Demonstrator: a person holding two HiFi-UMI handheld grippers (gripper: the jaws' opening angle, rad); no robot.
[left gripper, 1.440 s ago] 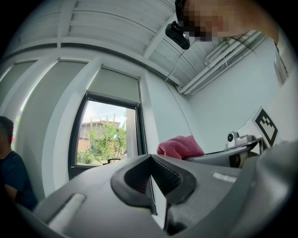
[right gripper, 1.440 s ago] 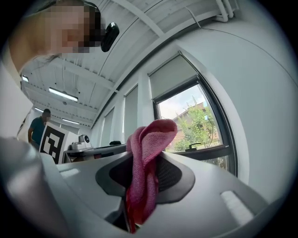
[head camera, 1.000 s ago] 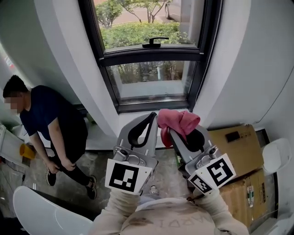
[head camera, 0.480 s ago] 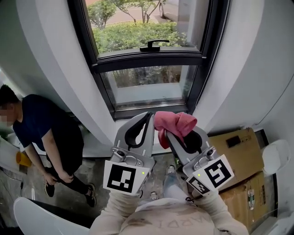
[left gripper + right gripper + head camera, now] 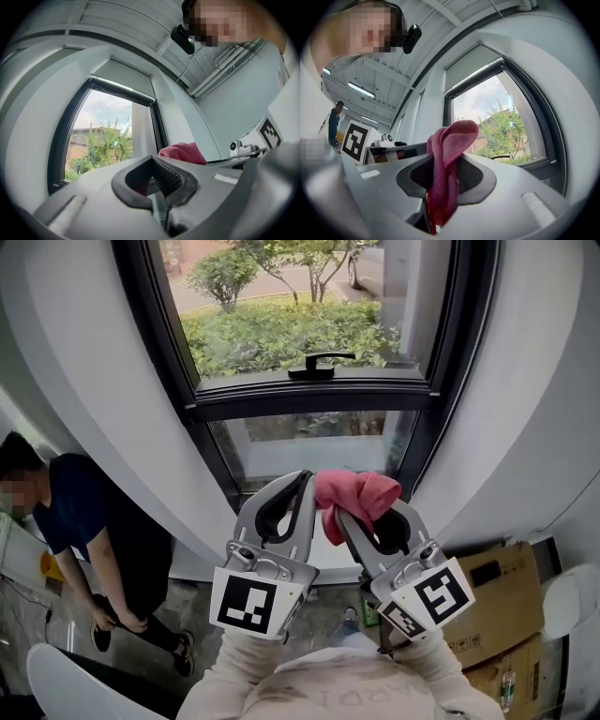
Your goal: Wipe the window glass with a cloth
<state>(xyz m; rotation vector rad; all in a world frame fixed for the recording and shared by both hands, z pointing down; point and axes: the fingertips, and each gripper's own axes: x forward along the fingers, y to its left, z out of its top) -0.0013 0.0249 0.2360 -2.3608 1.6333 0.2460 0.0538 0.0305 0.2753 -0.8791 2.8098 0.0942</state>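
Both tongs have closed in on the window vs 1 s ago; its handle (image 5: 322, 362) now sits well above their tips. R gripper (image 5: 440, 187) is clamped on the pink cloth (image 5: 361, 493), which bunches up past the tip and droops just beside the L gripper (image 5: 302, 486). The L one is closed w/ nothing in it. Window glass (image 5: 309, 442) lies straight ahead of both tips, no contact visible yet. Bystander (image 5: 84, 512) is off to L, well apart. Judgement: approach nearly done, wiping not begun; next is pressing the cloth flat onto the pane.
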